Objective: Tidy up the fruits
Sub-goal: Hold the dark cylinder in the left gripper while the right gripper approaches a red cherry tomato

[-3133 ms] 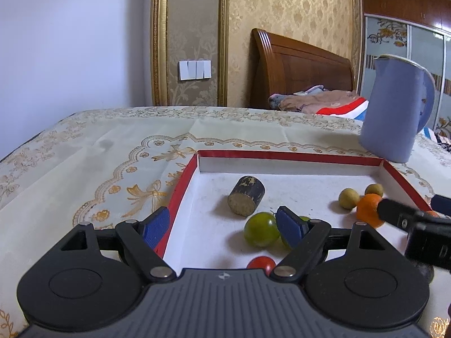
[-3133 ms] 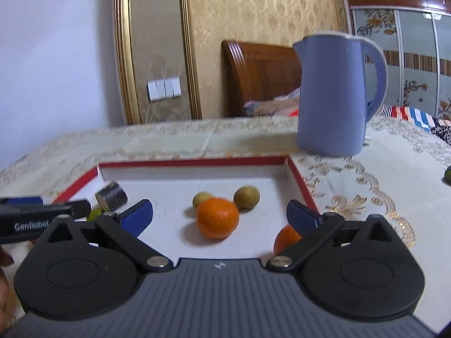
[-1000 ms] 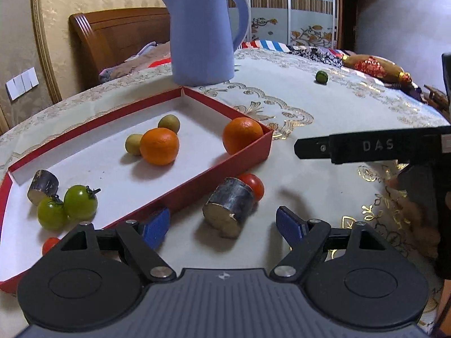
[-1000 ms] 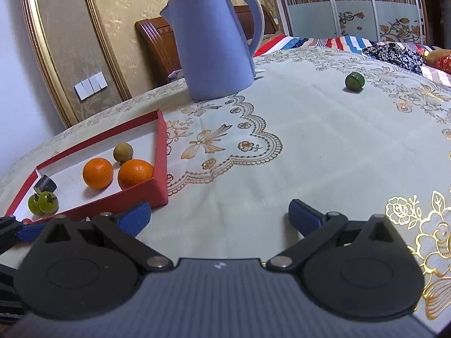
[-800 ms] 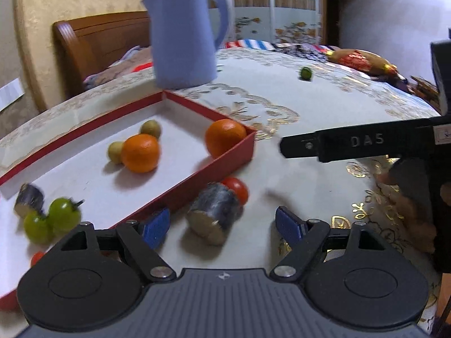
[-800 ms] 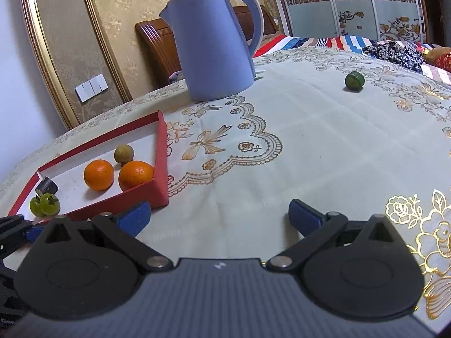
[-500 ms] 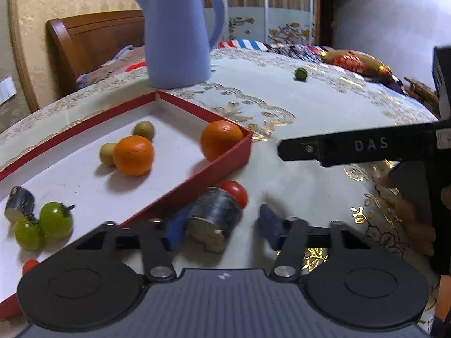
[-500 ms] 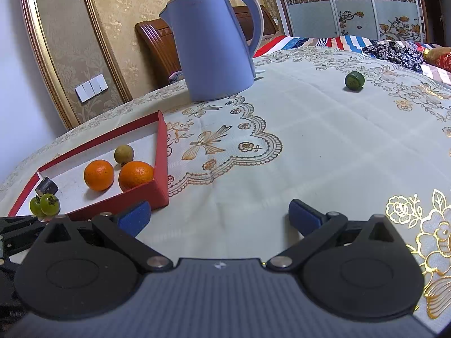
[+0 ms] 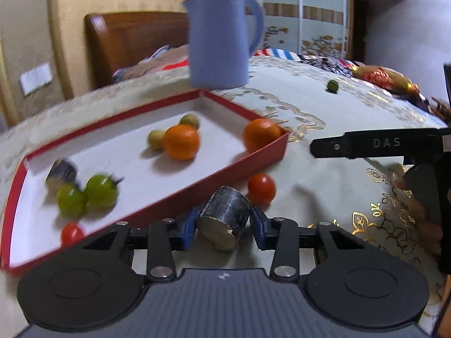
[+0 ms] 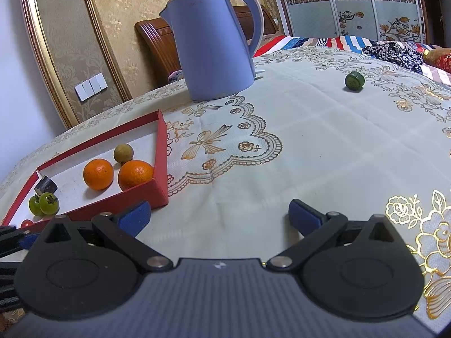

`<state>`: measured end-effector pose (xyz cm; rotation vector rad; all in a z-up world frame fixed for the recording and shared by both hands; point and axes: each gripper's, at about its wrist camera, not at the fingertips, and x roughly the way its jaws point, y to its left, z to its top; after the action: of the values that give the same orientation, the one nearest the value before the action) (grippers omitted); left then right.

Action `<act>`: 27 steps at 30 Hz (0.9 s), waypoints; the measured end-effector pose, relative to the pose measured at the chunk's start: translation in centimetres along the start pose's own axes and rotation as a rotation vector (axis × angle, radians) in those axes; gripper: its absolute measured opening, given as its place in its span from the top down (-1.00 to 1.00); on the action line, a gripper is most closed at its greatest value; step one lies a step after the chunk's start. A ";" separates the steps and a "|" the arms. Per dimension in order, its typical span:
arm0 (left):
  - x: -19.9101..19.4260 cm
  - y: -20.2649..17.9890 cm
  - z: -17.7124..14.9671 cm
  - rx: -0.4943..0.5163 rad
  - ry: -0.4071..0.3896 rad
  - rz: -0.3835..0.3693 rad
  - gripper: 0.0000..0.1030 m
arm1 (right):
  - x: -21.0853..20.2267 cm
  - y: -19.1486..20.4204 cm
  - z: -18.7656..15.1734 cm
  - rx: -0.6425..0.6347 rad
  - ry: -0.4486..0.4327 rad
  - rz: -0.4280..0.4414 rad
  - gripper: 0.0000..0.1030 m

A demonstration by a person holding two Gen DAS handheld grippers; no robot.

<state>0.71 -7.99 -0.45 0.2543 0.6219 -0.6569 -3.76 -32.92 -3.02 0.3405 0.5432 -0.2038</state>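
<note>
Our left gripper [image 9: 224,224] has just closed, pinching a dark cylinder [image 9: 222,221] on the tablecloth [image 10: 310,146], beside a red tomato [image 9: 261,188] and the red tray [image 9: 220,169]. Our right gripper [image 10: 219,216] is spread, empty. Beyond stand a kettle [image 10: 215,48], headboard [image 9: 132,45] and wardrobe [image 10: 352,5].

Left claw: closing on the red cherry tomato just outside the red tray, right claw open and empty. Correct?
Not quite. The left claw has just been closing on the dark stubby cylinder with a pale cut end, not the red cherry tomato, which lies just behind it on the tablecloth outside the red tray. The left wrist view shows this. The right claw is open and empty.
</note>
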 end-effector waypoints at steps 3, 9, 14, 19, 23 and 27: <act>-0.7 1.3 -0.9 -0.050 0.016 0.043 0.23 | 0.0 0.0 0.0 -0.002 0.001 -0.002 -1.00; -1.8 4.4 -1.8 -0.198 0.009 0.157 0.21 | 0.1 0.3 0.0 -0.020 0.007 -0.016 -1.00; -2.9 6.5 -2.8 -0.312 -0.019 0.233 0.21 | 0.3 0.9 0.0 -0.050 0.019 -0.041 -1.00; -2.9 6.4 -3.3 -0.291 -0.023 0.350 0.21 | 0.8 2.1 0.0 -0.119 0.048 -0.097 -1.00; -2.9 6.2 -3.3 -0.273 -0.017 0.359 0.22 | 0.6 2.0 0.0 -0.119 0.043 -0.072 -1.00; -2.9 6.0 -3.3 -0.268 -0.015 0.363 0.21 | -0.6 1.9 -0.1 -0.123 -0.009 0.048 -1.00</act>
<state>1.21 -0.59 -1.11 0.1069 0.6220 -0.2228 -3.77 -31.06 -2.33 0.2332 0.5358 -0.1246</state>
